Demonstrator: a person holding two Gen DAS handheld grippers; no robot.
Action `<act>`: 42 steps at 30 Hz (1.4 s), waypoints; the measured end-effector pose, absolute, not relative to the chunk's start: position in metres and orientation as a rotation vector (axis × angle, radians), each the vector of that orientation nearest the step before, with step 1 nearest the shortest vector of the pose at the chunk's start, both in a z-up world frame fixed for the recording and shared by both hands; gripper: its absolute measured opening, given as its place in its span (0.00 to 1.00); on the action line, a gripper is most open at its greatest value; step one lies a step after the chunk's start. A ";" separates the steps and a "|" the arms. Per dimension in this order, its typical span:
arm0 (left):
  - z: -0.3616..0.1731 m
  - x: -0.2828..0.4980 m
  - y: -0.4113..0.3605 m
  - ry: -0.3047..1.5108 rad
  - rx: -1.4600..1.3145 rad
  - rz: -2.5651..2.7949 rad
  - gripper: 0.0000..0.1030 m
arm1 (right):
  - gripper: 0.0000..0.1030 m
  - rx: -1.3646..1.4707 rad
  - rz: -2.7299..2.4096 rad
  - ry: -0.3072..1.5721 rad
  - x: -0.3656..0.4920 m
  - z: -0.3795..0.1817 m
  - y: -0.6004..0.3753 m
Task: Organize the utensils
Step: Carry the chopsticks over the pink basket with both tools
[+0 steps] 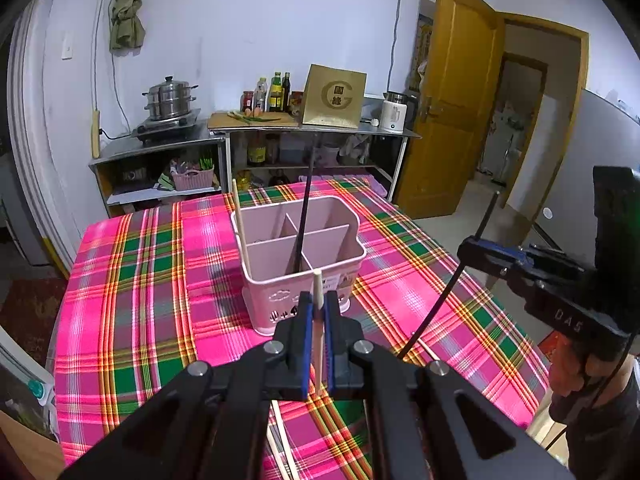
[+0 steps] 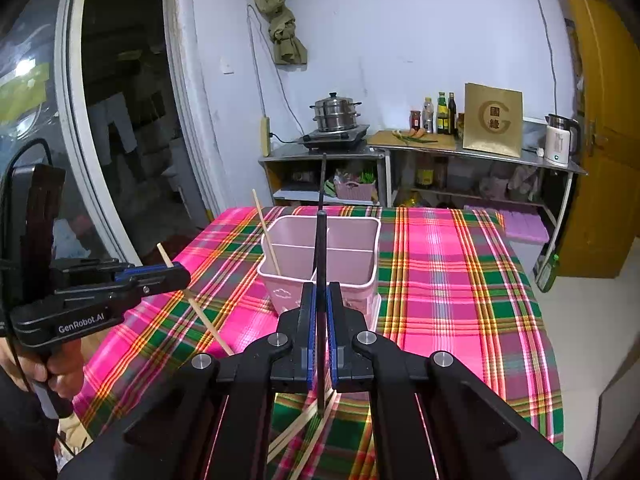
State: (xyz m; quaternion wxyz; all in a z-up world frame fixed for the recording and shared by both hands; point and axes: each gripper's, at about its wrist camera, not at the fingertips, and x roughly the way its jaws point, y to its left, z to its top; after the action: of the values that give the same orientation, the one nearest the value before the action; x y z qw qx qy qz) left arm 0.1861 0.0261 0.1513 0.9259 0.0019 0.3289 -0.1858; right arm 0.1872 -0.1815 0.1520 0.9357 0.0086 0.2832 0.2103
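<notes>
Left wrist: wooden chopstick (image 1: 318,312) upright, pinched in left gripper (image 1: 316,312)

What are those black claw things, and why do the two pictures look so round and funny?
They are grabbers that a person holds, one in each hand. Each has a tiny round-eyed camera, so each picture looks along one grabber. The left gripper pinches a pale wooden chopstick. The right gripper pinches a black chopstick. Ahead on the checked tablecloth stands a pink utensil holder, already holding one pale and one black chopstick. More pale chopsticks lie on the cloth.
</notes>
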 end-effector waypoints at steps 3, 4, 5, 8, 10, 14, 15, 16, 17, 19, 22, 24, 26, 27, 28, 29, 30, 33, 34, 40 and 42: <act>0.157 0.191 0.025 0.674 0.010 -0.379 0.06 | 0.04 0.010 0.432 0.577 0.190 0.155 -0.180; 0.159 0.194 0.025 0.675 0.012 -0.379 0.06 | 0.04 0.010 0.432 0.575 0.191 0.156 -0.179; 0.162 0.196 0.024 0.674 0.014 -0.378 0.06 | 0.04 0.009 0.433 0.574 0.192 0.158 -0.178; 0.171 0.204 0.023 0.667 0.023 -0.372 0.06 | 0.04 0.004 0.433 0.564 0.196 0.164 -0.175; 0.179 0.208 0.024 0.657 0.021 -0.370 0.06 | 0.04 0.005 0.437 0.550 0.200 0.172 -0.174; 0.193 0.221 0.026 0.643 0.020 -0.354 0.06 | 0.04 0.015 0.449 0.520 0.209 0.189 -0.170; 0.195 0.225 0.027 0.641 0.020 -0.350 0.06 | 0.04 0.014 0.450 0.512 0.211 0.193 -0.168; 0.198 0.228 0.028 0.640 0.018 -0.347 0.06 | 0.04 0.013 0.452 0.506 0.213 0.196 -0.166; 0.200 0.232 0.029 0.639 0.017 -0.344 0.06 | 0.04 0.012 0.456 0.496 0.215 0.201 -0.164; 0.205 0.239 0.031 0.633 0.014 -0.336 0.06 | 0.04 0.011 0.463 0.479 0.220 0.208 -0.160; 0.213 0.248 0.032 0.625 0.013 -0.327 0.06 | 0.04 0.013 0.475 0.454 0.226 0.219 -0.154; 0.219 0.254 0.033 0.615 0.013 -0.324 0.06 | 0.04 0.015 0.480 0.441 0.231 0.226 -0.149; 0.224 0.259 0.033 0.607 0.015 -0.322 0.06 | 0.04 0.012 0.485 0.430 0.236 0.231 -0.144; 0.226 0.261 0.033 0.602 0.016 -0.321 0.06 | 0.04 0.010 0.485 0.427 0.238 0.232 -0.142; 0.227 0.264 0.033 0.601 0.015 -0.320 0.06 | 0.04 0.008 0.486 0.424 0.241 0.234 -0.140; 0.227 0.267 0.034 0.600 0.014 -0.321 0.06 | 0.04 0.009 0.488 0.422 0.244 0.234 -0.138; 0.227 0.270 0.035 0.600 0.016 -0.319 0.06 | 0.04 0.010 0.491 0.420 0.248 0.235 -0.136; 0.223 0.279 0.037 0.606 0.016 -0.313 0.06 | 0.04 0.017 0.494 0.418 0.259 0.234 -0.132; 0.222 0.281 0.038 0.606 0.016 -0.314 0.06 | 0.04 0.019 0.495 0.418 0.263 0.233 -0.131; 0.206 0.297 0.041 0.619 0.015 -0.313 0.06 | 0.04 0.037 0.503 0.440 0.286 0.216 -0.127; 0.199 0.301 0.041 0.626 0.013 -0.323 0.06 | 0.04 0.039 0.505 0.454 0.294 0.207 -0.125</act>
State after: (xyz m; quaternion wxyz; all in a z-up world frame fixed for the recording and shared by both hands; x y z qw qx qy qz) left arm 0.3010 0.0412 0.1988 0.9386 0.0064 0.3065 -0.1583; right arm 0.2945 -0.1250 0.2073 0.9427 0.0192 0.2226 0.2477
